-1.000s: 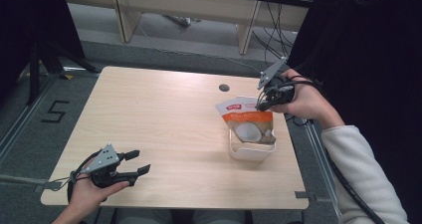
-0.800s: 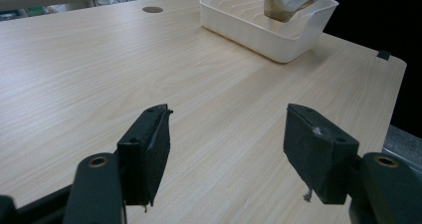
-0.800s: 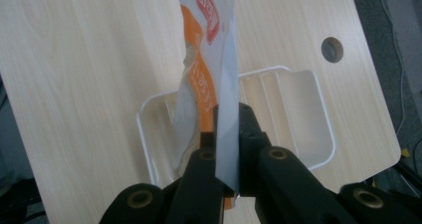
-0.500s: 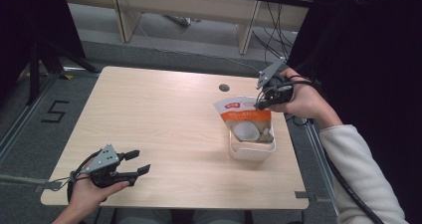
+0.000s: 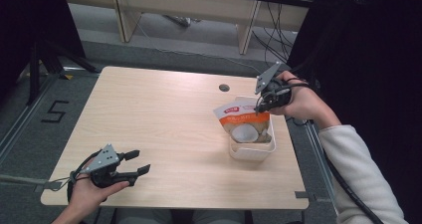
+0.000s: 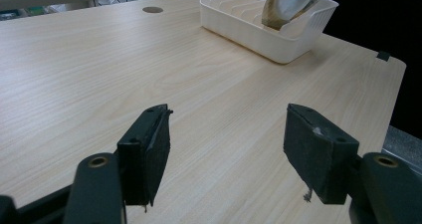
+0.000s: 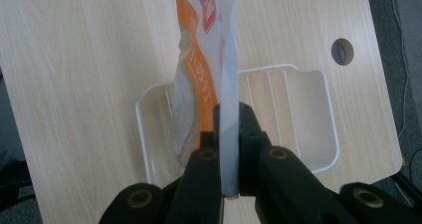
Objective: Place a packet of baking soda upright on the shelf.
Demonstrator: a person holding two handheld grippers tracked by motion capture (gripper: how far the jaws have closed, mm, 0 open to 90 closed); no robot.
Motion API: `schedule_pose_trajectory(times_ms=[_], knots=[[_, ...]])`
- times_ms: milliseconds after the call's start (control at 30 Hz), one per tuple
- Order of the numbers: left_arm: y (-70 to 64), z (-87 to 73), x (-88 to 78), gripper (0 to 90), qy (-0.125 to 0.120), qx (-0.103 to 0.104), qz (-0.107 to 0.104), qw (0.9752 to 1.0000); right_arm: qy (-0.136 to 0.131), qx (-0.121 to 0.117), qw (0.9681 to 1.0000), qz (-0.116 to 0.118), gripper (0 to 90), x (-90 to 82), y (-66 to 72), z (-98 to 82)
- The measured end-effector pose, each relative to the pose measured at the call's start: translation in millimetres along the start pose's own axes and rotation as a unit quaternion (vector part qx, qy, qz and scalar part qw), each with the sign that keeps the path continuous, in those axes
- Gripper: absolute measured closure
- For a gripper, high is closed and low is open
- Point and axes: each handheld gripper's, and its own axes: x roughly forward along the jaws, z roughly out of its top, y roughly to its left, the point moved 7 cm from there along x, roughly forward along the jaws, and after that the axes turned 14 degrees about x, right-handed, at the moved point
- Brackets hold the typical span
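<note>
Holding: the right claw [image 5: 263,104] is clamped on the edge of one snack pouch [image 5: 244,124], keeping it standing in the white tray [image 5: 251,152].

High view, pouch: orange-and-white bag with a coconut picture, leaning in the tray at the right side of the counter [image 5: 164,119]. Judged reason for the grip on the side edge: the sealed seam is flat and stiff, so it is easy to pinch.

High view, right hand [image 5: 298,102]: comes in from the counter's right edge, claw just above the tray's far end.

High view, left claw [image 5: 137,165]: rests near the counter's front left corner, well apart from the tray; jaws spread, nothing between them. Judged idle, parked clear of the work.

High view, other: one round cable hole [image 5: 224,87] in the counter just beyond the tray.

Left gripper view, left claw [image 6: 226,149]: both pads wide apart over bare wood, empty. Tray [image 6: 278,47] is far ahead with the pouch [image 6: 291,2] propped inside.

Right gripper view, right claw [image 7: 228,134]: jaws closed tight on the pouch's [image 7: 206,55] silvery seam, bag edge-on and hanging down into the ribbed tray [image 7: 308,109]. Judged reason for the ribs: slots keep flat items upright.

Count: pouches 1; trays 1; claws 2 (one loaded, one empty); cable holes 1.
</note>
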Motion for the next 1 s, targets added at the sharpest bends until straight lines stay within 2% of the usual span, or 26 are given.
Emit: schedule_pose_trajectory(times_ms=[67,100,133,200,233,300,400,467,533,733,833,867,900,1000], knots=[[0.0,-0.1,0.0,34.3,0.000,0.000,0.000,1.0000,0.002,-0.002,1.0000,0.003,90.0,0.6,-0.1,-0.5],[-1.3,-0.4,0.1,34.3,0.001,-0.015,0.003,0.9999,0.001,-0.010,0.9999,0.002,90.0,1.0,-1.4,-0.6],[-1.2,-0.4,0.0,34.3,0.001,-0.014,0.003,0.9999,0.004,0.000,1.0000,0.002,90.0,0.2,-1.7,-2.7],[-1.1,-0.5,0.1,34.3,0.001,-0.014,0.003,0.9999,0.004,0.002,1.0000,0.001,90.0,-0.3,-2.1,-3.4],[-1.3,-0.5,0.3,34.3,0.000,-0.015,0.003,0.9999,0.005,-0.006,1.0000,0.000,90.0,-1.4,-3.8,-4.6],[-0.7,-0.4,0.2,34.3,0.001,-0.008,0.002,1.0000,0.008,0.002,1.0000,0.001,90.0,-3.1,-3.6,-6.4],[-0.9,-0.1,0.4,34.3,0.000,-0.011,0.001,0.9999,0.009,0.006,0.9999,-0.004,90.0,-6.0,-5.1,-8.0],[-1.0,-0.1,0.5,34.3,0.000,-0.011,0.001,0.9999,0.008,-0.003,1.0000,-0.004,90.0,-6.7,-6.5,-8.0],[-1.0,0.0,0.6,34.3,0.000,-0.011,0.001,0.9999,0.011,0.000,0.9999,-0.005,90.0,-7.2,-6.7,-9.2],[-0.9,0.1,0.3,34.3,-0.001,-0.009,0.001,1.0000,0.019,0.004,0.9998,-0.003,90.0,-2.3,-5.1,-11.0],[-0.9,0.1,0.4,34.3,-0.001,-0.011,0.001,0.9999,0.027,-0.004,0.9996,-0.003,90.0,4.7,-5.0,-12.3],[-0.8,0.0,0.5,34.3,-0.001,-0.011,0.001,0.9999,0.030,0.001,0.9995,-0.001,90.0,7.3,-4.7,-13.3],[-0.7,-0.1,0.5,34.3,-0.001,-0.011,0.001,0.9999,0.031,-0.012,0.9995,0.000,90.0,8.5,-6.8,-13.0],[-0.6,0.0,0.4,34.3,-0.001,-0.011,0.001,0.9999,0.032,0.002,0.9995,0.001,90.0,10.0,-5.6,-14.3]])
